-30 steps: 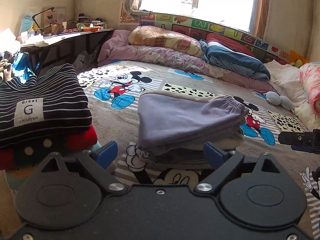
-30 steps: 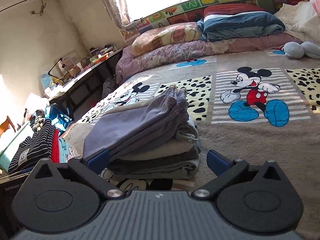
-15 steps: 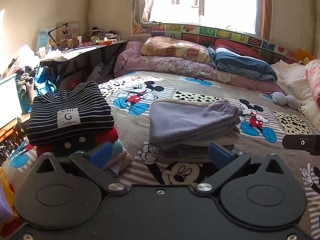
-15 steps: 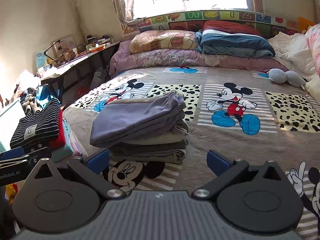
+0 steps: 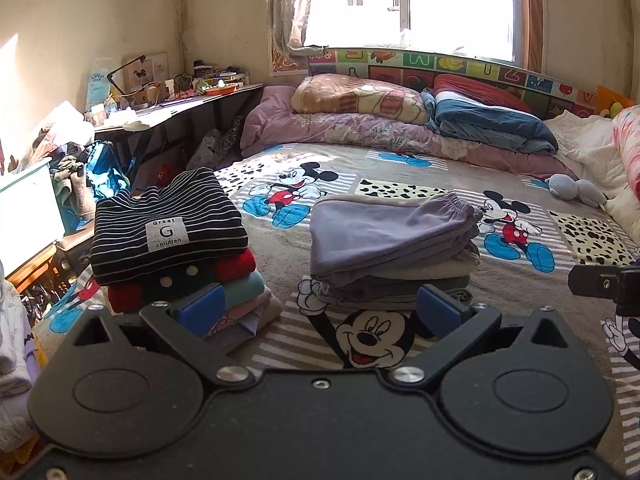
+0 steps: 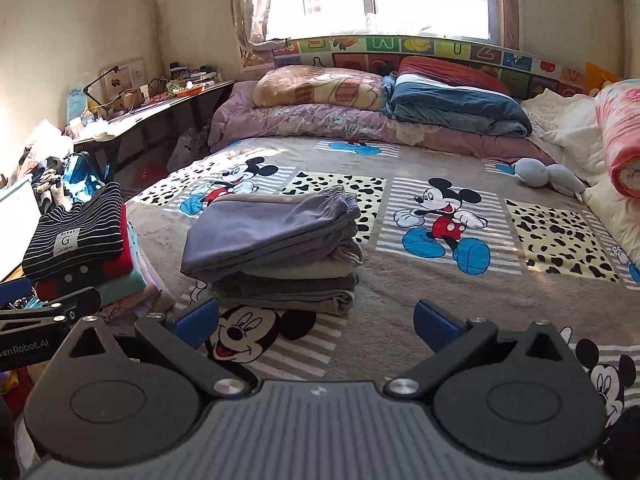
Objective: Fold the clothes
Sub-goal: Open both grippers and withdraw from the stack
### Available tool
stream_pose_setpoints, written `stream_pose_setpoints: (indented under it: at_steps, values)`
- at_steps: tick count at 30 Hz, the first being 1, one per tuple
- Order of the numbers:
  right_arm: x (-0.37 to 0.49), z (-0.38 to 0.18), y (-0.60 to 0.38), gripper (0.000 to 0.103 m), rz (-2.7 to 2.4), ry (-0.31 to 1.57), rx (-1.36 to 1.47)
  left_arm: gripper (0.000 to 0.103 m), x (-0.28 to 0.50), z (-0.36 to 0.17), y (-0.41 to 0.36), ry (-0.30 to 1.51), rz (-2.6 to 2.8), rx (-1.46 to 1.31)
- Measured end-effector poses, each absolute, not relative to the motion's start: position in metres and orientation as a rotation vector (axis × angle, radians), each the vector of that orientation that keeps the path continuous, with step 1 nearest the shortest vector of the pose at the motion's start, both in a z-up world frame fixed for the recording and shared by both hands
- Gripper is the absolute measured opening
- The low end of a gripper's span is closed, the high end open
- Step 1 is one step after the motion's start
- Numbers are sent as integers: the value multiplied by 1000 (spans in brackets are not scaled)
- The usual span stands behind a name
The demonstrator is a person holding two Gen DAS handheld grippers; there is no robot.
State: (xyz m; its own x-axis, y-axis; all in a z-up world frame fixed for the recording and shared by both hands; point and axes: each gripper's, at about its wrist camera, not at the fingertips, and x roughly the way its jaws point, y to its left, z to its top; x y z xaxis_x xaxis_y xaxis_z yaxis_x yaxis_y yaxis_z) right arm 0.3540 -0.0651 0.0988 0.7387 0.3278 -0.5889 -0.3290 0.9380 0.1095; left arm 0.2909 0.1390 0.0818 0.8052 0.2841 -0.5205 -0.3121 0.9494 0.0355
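Observation:
A stack of folded grey and lilac trousers (image 5: pixel 390 248) lies on the Mickey Mouse bedspread (image 5: pixel 400 168); it also shows in the right wrist view (image 6: pixel 276 248). A second stack topped by a black striped shirt (image 5: pixel 168 224) stands at the bed's left edge, also in the right wrist view (image 6: pixel 76 236). My left gripper (image 5: pixel 320 312) is open and empty, held back from both stacks. My right gripper (image 6: pixel 316 324) is open and empty, near the trouser stack's front right.
Pillows and folded quilts (image 5: pixel 400 120) lie along the headboard under the window. A grey soft toy (image 6: pixel 548 176) and pink bedding (image 6: pixel 618 136) lie at the right. A cluttered desk (image 5: pixel 168 100) and bags stand left of the bed.
Both grippers have pulled back and up from the trouser stack, so more of the bed and the striped stack shows. Both stay open and empty.

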Motion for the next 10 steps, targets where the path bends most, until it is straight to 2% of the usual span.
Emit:
stream_pose_setpoints:
  at_steps: [10]
  values:
    - [330,106,-54,103,358,656,-24,103,269,88,140,546,320,-71]
